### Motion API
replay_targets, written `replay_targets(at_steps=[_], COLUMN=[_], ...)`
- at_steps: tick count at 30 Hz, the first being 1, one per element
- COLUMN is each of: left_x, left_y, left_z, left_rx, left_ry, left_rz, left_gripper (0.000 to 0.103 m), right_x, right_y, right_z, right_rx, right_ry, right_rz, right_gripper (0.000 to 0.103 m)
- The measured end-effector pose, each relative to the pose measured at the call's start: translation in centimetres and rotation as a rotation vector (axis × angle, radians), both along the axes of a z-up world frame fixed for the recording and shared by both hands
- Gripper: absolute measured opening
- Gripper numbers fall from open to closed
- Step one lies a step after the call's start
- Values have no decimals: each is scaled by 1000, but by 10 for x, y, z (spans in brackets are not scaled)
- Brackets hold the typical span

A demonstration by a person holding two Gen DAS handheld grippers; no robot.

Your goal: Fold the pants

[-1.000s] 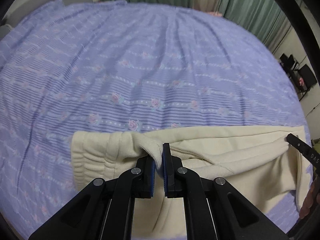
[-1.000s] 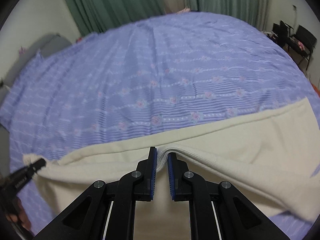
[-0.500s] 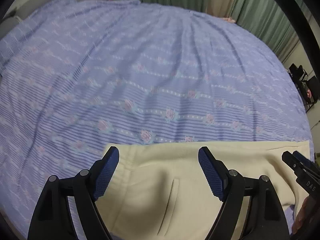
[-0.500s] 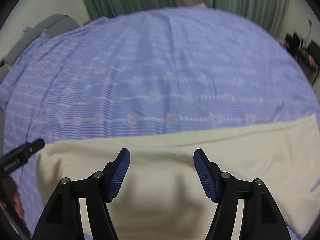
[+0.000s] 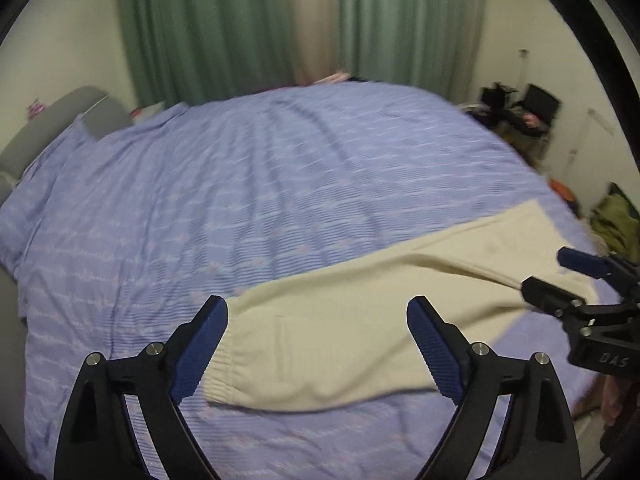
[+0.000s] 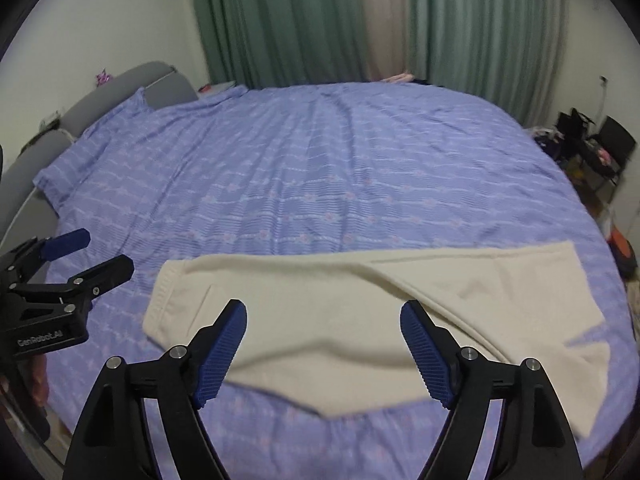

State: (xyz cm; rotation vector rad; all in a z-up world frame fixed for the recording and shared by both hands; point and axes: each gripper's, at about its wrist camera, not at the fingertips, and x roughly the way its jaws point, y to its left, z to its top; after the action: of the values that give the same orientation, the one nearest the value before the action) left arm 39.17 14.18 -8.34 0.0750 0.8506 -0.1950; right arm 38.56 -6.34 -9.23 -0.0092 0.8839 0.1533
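Cream pants [image 5: 340,332] lie flat on the purple bedspread near the bed's front edge, folded lengthwise, waistband at the left and legs running right; they also show in the right wrist view [image 6: 360,316]. My left gripper [image 5: 318,344] is open and empty, raised above the waistband end. My right gripper [image 6: 324,350] is open and empty, raised above the middle of the pants. Each gripper shows at the edge of the other's view: the right gripper [image 5: 560,276] and the left gripper [image 6: 84,254].
The purple striped bedspread [image 6: 320,168] covers a large bed. A grey headboard [image 6: 128,88] is at the left, green curtains [image 6: 300,20] behind. Black chairs and clutter [image 6: 592,144] stand at the right, off the bed.
Both grippers let go of the pants' edge, opened wide and lifted back and up. The pants now lie flat on the bed.
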Motion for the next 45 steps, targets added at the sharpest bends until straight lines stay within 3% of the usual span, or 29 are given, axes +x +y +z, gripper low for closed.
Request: replay_targets(at_steps=[7, 14, 23, 29, 36, 45], left_x=[-51, -91, -116, -123, -112, -71], left_y=[-66, -158, -278, -342, -388, -400], left_z=[30, 40, 33, 25, 4, -68], left_rx=[-30, -30, -38, -37, 67, 45], left_ry=[-20, -49, -14, 18, 7, 107], left_rz=[-72, -97, 52, 140, 128, 77], left_gripper=[92, 93, 93, 93, 93, 93], right_x=[-76, -118, -119, -106, -88, -61], right_y=[-66, -163, -291, -351, -391, -412], right_z=[32, 39, 39, 32, 5, -73], right_rx=[-14, 4, 10, -11, 5, -29], right_ry=[-18, -36, -24, 14, 68, 204], right_rz=[-75, -109, 36, 101, 77, 36], right_gripper=[79, 79, 79, 79, 79, 79])
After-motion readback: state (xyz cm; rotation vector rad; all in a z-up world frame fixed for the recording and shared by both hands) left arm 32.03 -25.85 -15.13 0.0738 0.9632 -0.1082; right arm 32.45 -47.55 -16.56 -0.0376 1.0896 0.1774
